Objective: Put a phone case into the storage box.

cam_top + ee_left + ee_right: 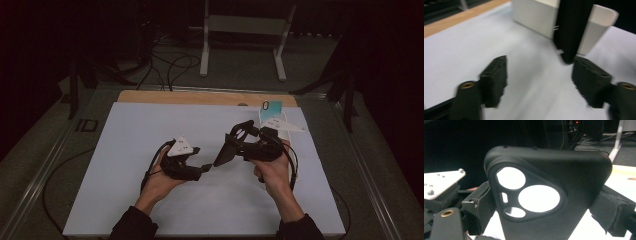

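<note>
My right gripper (241, 144) is shut on a black phone case (226, 153) and holds it above the white mat. In the right gripper view the case (574, 175) stands upright between the jaws, its camera cut-outs facing me, with a pad (480, 207) pressed on each side. My left gripper (201, 159) is open just left of the case's lower end. In the left gripper view its jaws stand wide apart over bare mat with nothing between them, and the case's tip (570, 30) hangs just beyond the right fingertip (590, 77).
A white open box (534, 17) stands behind the case near the mat's far right, with a teal card (272, 107) at it. The white mat (150, 200) lies on a wooden table edge (200, 97). Cables and a white stand (245, 30) lie beyond.
</note>
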`<state>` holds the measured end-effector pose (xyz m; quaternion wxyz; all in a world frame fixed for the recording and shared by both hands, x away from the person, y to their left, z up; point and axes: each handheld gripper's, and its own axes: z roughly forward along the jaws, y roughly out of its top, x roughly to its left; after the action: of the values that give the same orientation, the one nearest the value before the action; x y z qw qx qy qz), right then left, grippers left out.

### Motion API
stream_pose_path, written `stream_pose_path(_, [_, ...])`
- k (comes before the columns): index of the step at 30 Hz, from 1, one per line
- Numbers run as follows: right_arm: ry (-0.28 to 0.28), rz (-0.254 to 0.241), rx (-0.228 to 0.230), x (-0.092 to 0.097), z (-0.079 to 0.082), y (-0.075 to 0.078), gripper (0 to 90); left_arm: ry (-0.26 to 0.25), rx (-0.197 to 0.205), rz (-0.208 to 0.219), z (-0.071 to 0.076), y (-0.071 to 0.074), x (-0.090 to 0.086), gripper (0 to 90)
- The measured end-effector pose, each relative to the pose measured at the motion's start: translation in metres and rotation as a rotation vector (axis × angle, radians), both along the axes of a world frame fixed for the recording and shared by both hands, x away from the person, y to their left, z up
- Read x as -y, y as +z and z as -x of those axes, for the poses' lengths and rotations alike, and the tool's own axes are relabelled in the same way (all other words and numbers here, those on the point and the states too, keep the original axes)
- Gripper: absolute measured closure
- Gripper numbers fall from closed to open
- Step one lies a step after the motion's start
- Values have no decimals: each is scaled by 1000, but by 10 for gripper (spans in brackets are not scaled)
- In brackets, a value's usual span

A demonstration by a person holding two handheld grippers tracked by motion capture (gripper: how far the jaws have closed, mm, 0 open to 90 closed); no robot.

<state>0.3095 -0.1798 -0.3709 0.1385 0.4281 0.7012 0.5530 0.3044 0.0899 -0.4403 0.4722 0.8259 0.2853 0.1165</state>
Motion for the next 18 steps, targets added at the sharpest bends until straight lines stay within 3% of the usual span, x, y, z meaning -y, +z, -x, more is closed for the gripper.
stream_pose_path(5, [-10, 22, 4, 3, -1, 0, 141, 105, 8, -1, 0, -7, -23, 164])
stream_pose_path(13, [-18, 45, 7, 8, -6, 2, 141, 156, 39, -1, 7, -12, -50, 26])
stream_pose_path(14, [-19, 48, 9, 9, -6, 2, 140, 186, 52, -16, 10, -14, -57, 25])
stream_pose_path(16, [-19, 49, 11, 9, -6, 2, 140, 186, 52, -16, 10, -14, -57, 15])
stream_pose_path(18, [-22, 65, 11, 9, -6, 2, 140, 210, 62, -18, 15, -18, -68, 5])
